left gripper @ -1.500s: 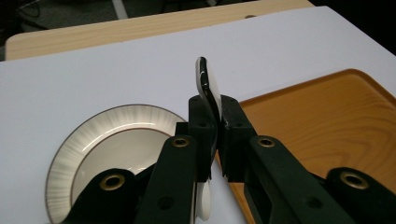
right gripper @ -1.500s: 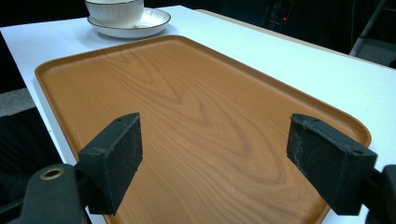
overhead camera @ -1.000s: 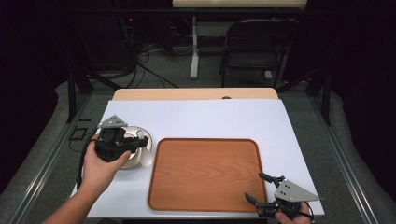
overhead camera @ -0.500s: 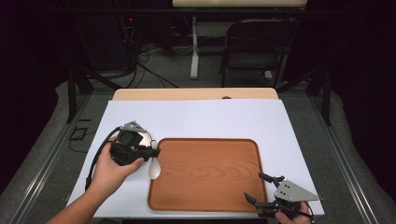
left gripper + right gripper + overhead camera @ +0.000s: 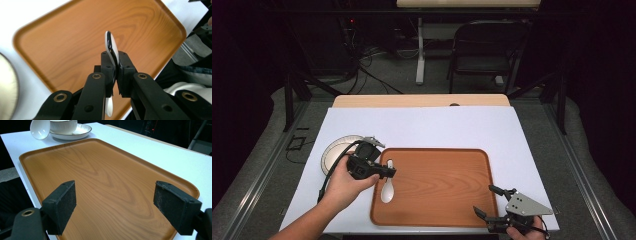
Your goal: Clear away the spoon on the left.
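Jaws: left gripper clamps one white spoon over one tray; right gripper spread wide, holding nothing.

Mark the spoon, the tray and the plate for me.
white spoon (image 5: 387,192), high view, on its bowl.
wooden tray (image 5: 447,180), high view, on its bare floor.
plate (image 5: 330,156), high view, on its left rim.

— What have I got hold of?
— A glossy white ceramic spoon, clamped by its handle; bowl end hanging low over the left edge of the wooden tray; handle tilted upward
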